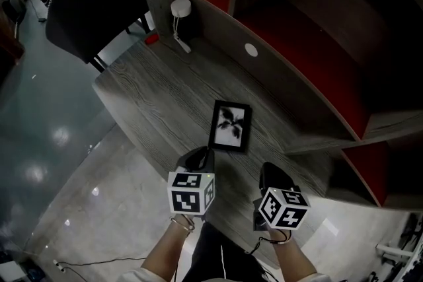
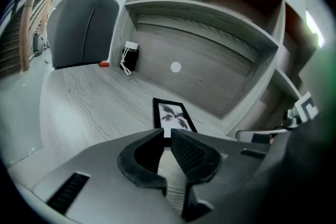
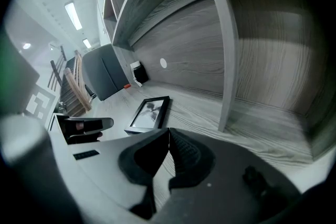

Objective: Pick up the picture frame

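While the picture frame [image 1: 230, 126] lies flat on the surface [image 1: 158, 96], the left gripper [image 1: 201, 156] hovers barely parted and empty, the right gripper [image 1: 271, 174] closed on nothing.

one picture frame [image 1: 230, 126], two grippers [image 1: 201, 155] [image 1: 268, 173], one chair [image 1: 99, 3], one desk [image 1: 158, 96]

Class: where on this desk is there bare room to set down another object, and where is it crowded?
Free: the broad stretch of desk between the picture frame and the far white device; also the strip between frame and back panel. Crowded: the near edge, where the left gripper and right gripper sit by the frame.
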A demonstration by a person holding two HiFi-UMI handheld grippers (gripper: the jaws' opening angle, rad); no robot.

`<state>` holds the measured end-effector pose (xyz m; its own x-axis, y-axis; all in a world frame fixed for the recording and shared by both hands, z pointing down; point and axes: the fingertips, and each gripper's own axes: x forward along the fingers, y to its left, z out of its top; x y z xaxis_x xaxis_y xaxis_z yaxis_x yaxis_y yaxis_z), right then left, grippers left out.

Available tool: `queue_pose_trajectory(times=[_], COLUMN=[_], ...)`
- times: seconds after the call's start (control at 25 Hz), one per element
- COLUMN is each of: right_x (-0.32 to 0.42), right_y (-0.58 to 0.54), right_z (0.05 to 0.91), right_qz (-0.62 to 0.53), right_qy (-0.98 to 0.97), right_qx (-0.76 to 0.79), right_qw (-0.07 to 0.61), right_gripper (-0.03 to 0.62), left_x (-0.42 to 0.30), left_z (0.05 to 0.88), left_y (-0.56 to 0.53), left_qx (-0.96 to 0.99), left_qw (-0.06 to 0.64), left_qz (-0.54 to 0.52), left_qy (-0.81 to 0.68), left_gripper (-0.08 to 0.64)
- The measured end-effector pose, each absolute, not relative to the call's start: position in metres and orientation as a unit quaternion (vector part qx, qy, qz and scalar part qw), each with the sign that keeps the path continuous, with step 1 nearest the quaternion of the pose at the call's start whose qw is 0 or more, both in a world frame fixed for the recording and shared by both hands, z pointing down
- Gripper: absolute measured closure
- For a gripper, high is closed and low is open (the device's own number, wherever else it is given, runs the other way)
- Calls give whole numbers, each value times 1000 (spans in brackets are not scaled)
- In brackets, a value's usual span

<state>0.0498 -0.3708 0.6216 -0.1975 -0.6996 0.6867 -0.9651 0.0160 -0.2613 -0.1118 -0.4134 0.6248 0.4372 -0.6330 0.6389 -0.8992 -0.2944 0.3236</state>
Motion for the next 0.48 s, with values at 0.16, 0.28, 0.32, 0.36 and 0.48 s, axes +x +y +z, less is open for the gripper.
queue_pose_trajectory(times=[0.16,0.28,0.32,0.36,0.48], right_x=[50,51,52,52,54], right_y=[-374,-377,-378,-378,-379], right_z=[624,626,627,629,632], right_qz=[356,356,356,357,359], right_qy=[-688,-688,-688,-688,-687], right_qx=[605,604,604,603,603], right_qw=[187,188,188,189,191], right_gripper=[560,560,560,560,560], left_x=[-109,-105,-104,-102,-99], left_z=[630,634,636,638,644], left_y=[-422,-426,-428,-429,-435], left_qx=[780,781,782,782,781], left_qw=[335,337,338,340,342], left_qz=[207,210,210,212,217], left_qy=[-487,-482,-480,-477,-475], left_gripper=[454,444,433,420,402])
